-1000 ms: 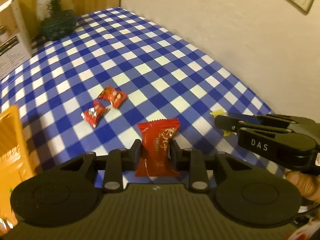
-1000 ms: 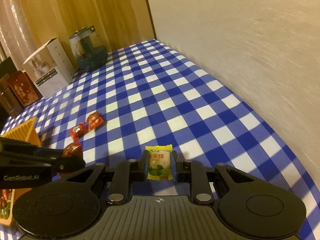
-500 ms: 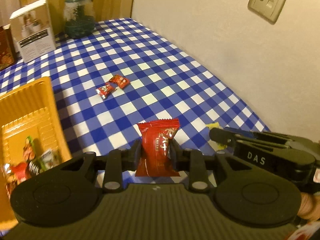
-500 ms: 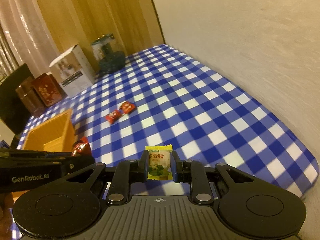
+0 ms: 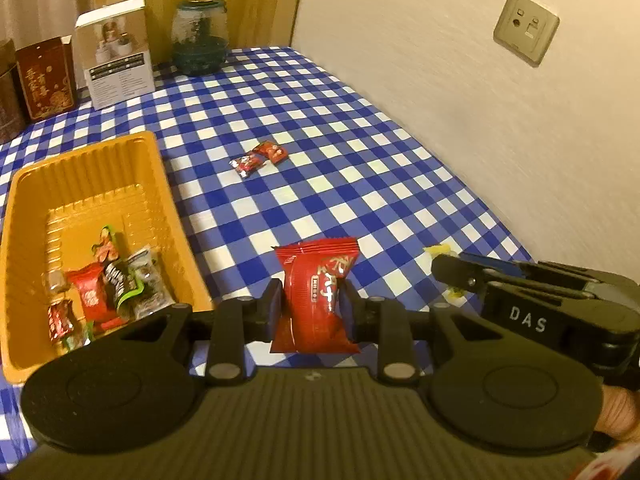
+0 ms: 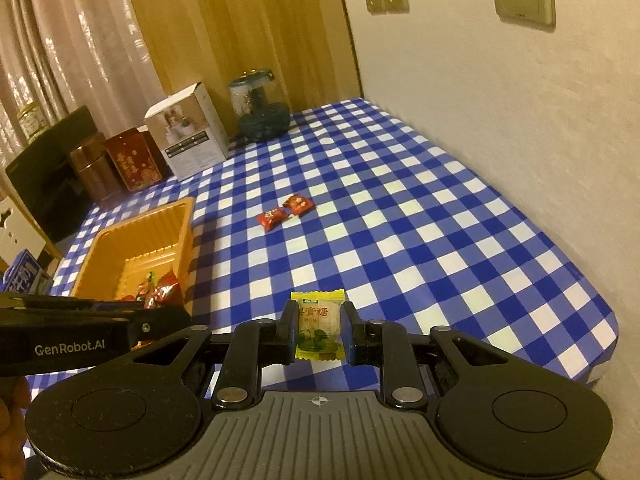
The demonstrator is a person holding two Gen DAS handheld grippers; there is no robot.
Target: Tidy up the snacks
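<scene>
My left gripper is shut on a red snack packet, held above the table just right of the orange tray. The tray holds several wrapped snacks. My right gripper is shut on a yellow candy, also above the table. Two small red candies lie on the checked cloth; they also show in the right wrist view. The right gripper shows at the right in the left wrist view, and the left gripper at the left in the right wrist view.
A white box, a dark red box and a glass jar stand at the far end of the blue checked table. A wall runs along the table's right side. The table's right corner edge is near.
Both grippers have lifted and pulled back with their snacks held. The left one has swung left, bringing the orange tray and far boxes into view.
</scene>
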